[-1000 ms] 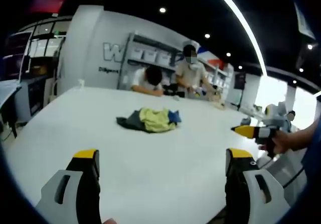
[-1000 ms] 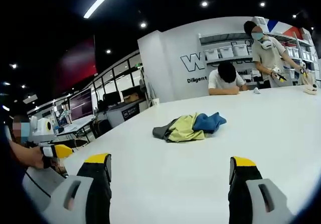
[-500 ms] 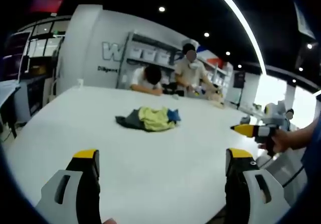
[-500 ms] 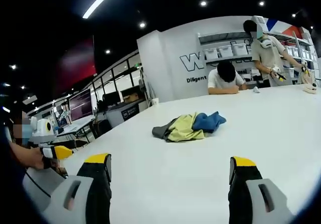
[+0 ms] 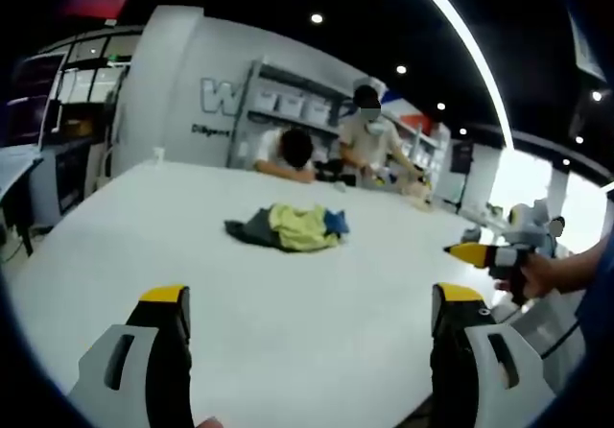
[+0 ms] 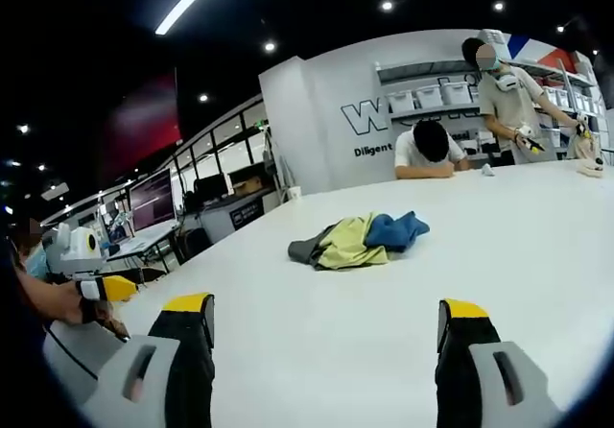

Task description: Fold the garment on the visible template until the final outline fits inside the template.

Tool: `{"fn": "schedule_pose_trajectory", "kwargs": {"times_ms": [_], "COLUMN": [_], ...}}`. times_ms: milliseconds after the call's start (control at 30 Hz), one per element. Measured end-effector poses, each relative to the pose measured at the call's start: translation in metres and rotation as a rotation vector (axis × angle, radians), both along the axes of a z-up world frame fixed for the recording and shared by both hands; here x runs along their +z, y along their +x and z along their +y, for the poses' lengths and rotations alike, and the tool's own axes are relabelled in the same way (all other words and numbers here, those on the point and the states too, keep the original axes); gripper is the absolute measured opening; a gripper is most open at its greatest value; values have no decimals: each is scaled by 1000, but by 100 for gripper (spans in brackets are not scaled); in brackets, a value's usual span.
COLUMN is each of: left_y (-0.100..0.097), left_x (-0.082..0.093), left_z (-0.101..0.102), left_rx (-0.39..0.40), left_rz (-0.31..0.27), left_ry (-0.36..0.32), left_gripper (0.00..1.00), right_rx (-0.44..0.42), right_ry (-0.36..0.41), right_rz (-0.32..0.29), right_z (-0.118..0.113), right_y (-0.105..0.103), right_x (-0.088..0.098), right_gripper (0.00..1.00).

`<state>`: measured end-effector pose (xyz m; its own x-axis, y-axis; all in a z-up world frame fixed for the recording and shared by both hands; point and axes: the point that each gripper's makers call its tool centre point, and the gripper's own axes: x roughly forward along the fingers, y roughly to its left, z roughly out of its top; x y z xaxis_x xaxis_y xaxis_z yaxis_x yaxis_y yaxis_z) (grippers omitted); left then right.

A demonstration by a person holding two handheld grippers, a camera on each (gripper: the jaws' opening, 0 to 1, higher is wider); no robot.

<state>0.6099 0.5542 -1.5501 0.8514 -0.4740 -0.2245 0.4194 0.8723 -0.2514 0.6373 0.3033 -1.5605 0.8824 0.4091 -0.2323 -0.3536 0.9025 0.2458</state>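
Two grippers were held low at the near edge of the white table [image 5: 144, 255], both with jaws spread wide and nothing between them. The garment [image 5: 288, 228], a crumpled heap of grey, yellow and blue cloth, was seen lying well ahead near the table's middle, well apart from either gripper. From the left gripper [image 5: 307, 351] it lay straight ahead, slightly left; from the right gripper [image 6: 321, 356] straight ahead, slightly right. Its long axis ran crosswise to both. Neither was judged clearly nearer. No template outline could be made out.
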Motion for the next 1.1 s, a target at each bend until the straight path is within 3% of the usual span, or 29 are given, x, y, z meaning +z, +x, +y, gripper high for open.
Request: {"fn": "schedule_pose_trajectory", "kwargs": {"times_ms": [1100], "left_y": [1], "left_x": [1], "left_z": [4], "left_rx": [10], "left_rz": [-9], "left_ry": [0], "left_gripper": [99], "right_rx": [-2], "right_ry": [0], "right_rz": [-12], "right_z": [-2], "right_y": [-1], "right_x": [2], "right_gripper": [97]}}
